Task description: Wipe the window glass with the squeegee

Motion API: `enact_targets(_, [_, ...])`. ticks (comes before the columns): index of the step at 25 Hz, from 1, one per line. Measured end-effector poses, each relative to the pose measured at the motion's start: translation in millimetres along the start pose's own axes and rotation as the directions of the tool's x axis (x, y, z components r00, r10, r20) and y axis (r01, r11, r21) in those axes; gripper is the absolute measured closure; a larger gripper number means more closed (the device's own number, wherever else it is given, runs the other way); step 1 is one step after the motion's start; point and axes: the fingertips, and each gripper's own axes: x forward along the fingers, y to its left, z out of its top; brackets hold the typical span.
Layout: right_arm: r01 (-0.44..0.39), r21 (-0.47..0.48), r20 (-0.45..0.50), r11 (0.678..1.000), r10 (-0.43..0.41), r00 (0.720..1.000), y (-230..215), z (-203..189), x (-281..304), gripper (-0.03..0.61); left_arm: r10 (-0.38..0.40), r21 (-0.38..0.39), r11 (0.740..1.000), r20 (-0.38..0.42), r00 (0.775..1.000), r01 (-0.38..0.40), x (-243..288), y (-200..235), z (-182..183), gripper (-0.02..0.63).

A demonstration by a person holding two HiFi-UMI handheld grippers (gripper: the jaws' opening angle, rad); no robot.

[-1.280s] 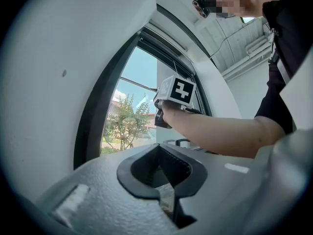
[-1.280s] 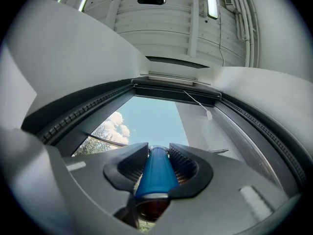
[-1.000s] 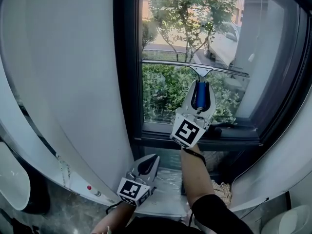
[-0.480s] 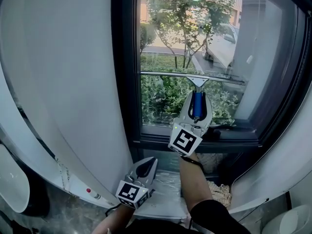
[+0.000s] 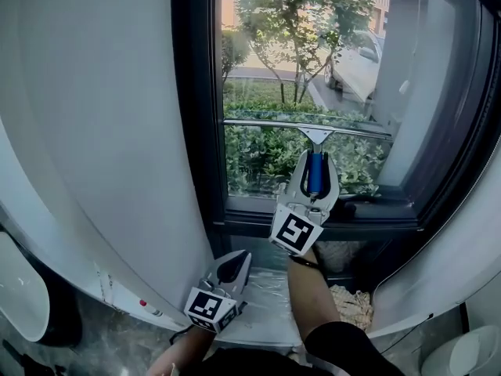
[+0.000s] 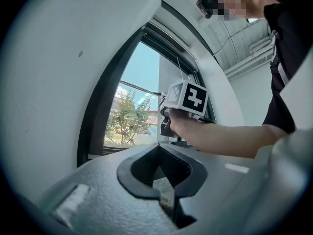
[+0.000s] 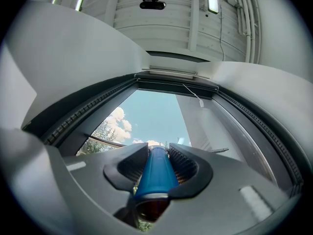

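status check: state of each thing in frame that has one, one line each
right gripper: shut on the squeegee's blue handle.
squeegee: held handle-down, blade level across the window glass.
left gripper: shut, nothing between its fingers, held low below the sill.
window glass: squeegee blade across its lower part.

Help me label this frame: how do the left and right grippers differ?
The right gripper is shut on the blue handle of the squeegee; the left gripper is shut on nothing. The right gripper is raised, holding it to the window glass; the left gripper hangs low, below the window frame. Both carry a marker cube.
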Motion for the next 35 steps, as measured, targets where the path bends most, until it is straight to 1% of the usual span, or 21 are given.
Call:
enact_targets(10, [-0.011, -0.022, 0.005, 1.0, 0.011, 1.0, 1.4, -13.0, -10.9, 0.457, 0.015, -0.018, 1.0, -0.007, 1.0, -0.015, 2.0, 6.5, -8.4, 0.614])
enact_targets(14, [-0.006, -0.019, -0.008, 1.0, 0.006, 1.0, 2.4, -16.7, -15.1, 0.457, 0.015, -0.031, 0.999, -0.026, 1.0, -0.016, 2.1, 7.5, -12.1, 0.614])
enact_targets(18, [-0.001, -0.019, -0.014, 1.0, 0.001, 1.0, 2.2, -19.4, -18.3, 0.457, 0.016, -0.001, 1.0, -0.022, 1.0, -0.016, 2.6, 8.9, -12.0, 0.614])
enact_targets(21, [-0.001, -0.013, -0.021, 1.0, 0.001, 1.0, 2.2, -22.5, -22.5, 0.457, 0.018, 0.004, 1.0, -0.026, 0.999, -0.018, 1.2, 10.0, -13.2, 0.614])
enact_targets(25, [-0.009, -0.019, -0.041, 1.0, 0.008, 0.999, 3.4, -29.2, -29.9, 0.457, 0.012, -0.014, 1.0, -0.063, 0.998, -0.013, -1.4, 7.4, -18.1, 0.614])
enact_targets(29, [-0.018, -0.038, -0.048, 0.999, 0.016, 0.999, 3.7, -33.9, -33.8, 0.457, 0.011, -0.013, 1.0, -0.031, 0.999, -0.012, -1.1, 5.8, -15.0, 0.614])
enact_targets(33, [-0.023, -0.044, -0.07, 0.999, 0.02, 0.997, 5.3, -40.1, -40.0, 0.457, 0.013, -0.017, 1.0, -0.037, 0.999, -0.013, -4.1, 3.9, -19.5, 0.614])
enact_targets(35, [-0.022, -0.041, -0.077, 0.999, 0.019, 0.997, 5.3, -42.3, -41.9, 0.457, 0.01, -0.02, 1.0, -0.053, 0.999, -0.011, -5.2, 3.7, -21.8, 0.615])
